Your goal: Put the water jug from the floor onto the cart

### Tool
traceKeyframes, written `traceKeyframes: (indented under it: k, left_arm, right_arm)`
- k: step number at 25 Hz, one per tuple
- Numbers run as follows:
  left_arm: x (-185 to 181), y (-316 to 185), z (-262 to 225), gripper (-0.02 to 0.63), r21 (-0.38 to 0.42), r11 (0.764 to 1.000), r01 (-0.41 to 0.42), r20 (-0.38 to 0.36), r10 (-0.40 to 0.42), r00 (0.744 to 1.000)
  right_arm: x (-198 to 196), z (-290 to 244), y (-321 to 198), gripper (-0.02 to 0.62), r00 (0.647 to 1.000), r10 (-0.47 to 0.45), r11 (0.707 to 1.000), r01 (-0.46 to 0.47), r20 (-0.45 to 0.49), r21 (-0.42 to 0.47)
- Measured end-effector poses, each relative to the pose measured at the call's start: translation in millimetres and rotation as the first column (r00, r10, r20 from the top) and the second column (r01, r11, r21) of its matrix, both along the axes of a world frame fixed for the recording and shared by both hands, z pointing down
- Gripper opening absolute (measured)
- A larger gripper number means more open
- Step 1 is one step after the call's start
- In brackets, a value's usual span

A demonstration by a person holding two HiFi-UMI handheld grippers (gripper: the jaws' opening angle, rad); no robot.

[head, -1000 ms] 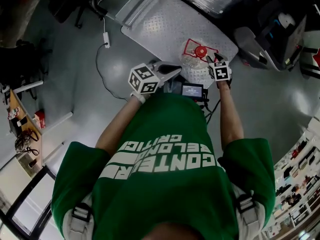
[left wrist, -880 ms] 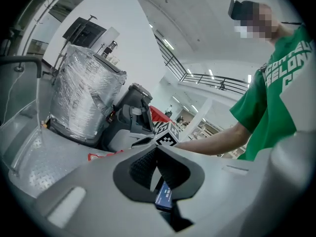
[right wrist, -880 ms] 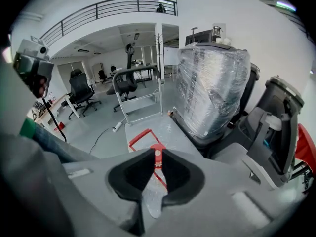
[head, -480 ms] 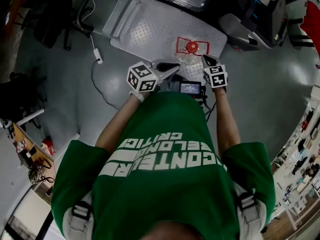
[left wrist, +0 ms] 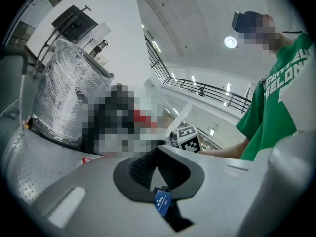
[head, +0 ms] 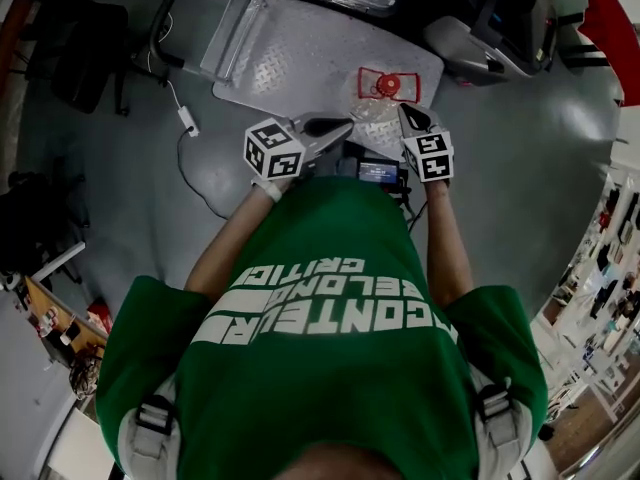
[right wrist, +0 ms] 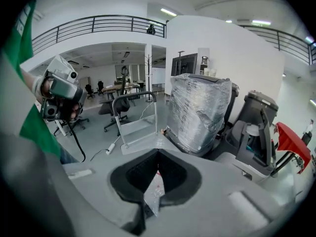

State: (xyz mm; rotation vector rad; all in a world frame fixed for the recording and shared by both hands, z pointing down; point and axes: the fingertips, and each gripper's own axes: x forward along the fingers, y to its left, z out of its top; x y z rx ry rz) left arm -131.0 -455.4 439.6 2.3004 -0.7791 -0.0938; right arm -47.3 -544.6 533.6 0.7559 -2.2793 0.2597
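So the right gripper (head: 405, 113) is sitting near the top middle of the head view, with its jaws clamped all the way together right against the water jug (head: 385, 86). In the right gripper view the pads (right wrist: 141, 172) are pinching a speck of the jug's red, and the clear plastic body is showing through the gap just below them. The jug is sitting at the lower right edge of the cart (head: 300, 58). Honestly I can't tell if it's resting on the deck, on the floor (head: 520, 198), or hanging. The left gripper (head: 345, 126) is hovering just to the left of the jug, with its jaws closed and nothing between them.
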Motion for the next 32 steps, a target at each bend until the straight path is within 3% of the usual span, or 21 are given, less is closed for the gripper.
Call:
traceKeyframes:
  k: [6, 17, 29, 30, 31, 32]
  left_arm:
    - [-28.2, 22.6, -8.5, 0.002, 0.020, 0.999, -0.026, -0.022, 0.027, 0.999]
    - [-69.6, 35.1, -23.4, 0.002, 0.050, 0.998, -0.030, -0.058, 0.033, 0.998]
    - [-48.1, 21.0, -23.0, 0.002, 0.054, 0.998, -0.026, -0.067, 0.030, 0.997]
    - [-43.9, 19.7, -22.2, 0.002, 0.050, 0.998, -0.026, -0.066, 0.029, 0.997]
    - [-39.2, 18.5, -21.0, 0.002, 0.046, 0.999, -0.024, -0.066, 0.027, 0.997]
    - [-33.9, 17.1, -19.6, 0.002, 0.040, 0.999, -0.020, -0.068, 0.023, 0.997]
  right_arm:
    - [-17.3, -26.2, 25.6, -0.006, 0.998, 0.053, 0.997, -0.054, 0.022, 0.046]
    - [-41.3, -69.7, 59.2, -0.006, 0.996, 0.069, 0.987, -0.076, 0.056, 0.142]
    - [-13.9, -72.0, 67.1, -0.006, 0.994, 0.084, 0.985, -0.092, 0.065, 0.143]
    - [-12.2, -70.3, 69.5, -0.006, 0.990, 0.096, 0.988, -0.108, 0.104, 0.113]
    - [-14.0, -64.9, 76.6, -0.006, 0.969, 0.137, 0.989, -0.145, 0.207, 0.025]
    - [-19.4, -56.0, 88.1, -0.006, 0.907, 0.215, 0.975, -0.181, 0.362, -0.124]
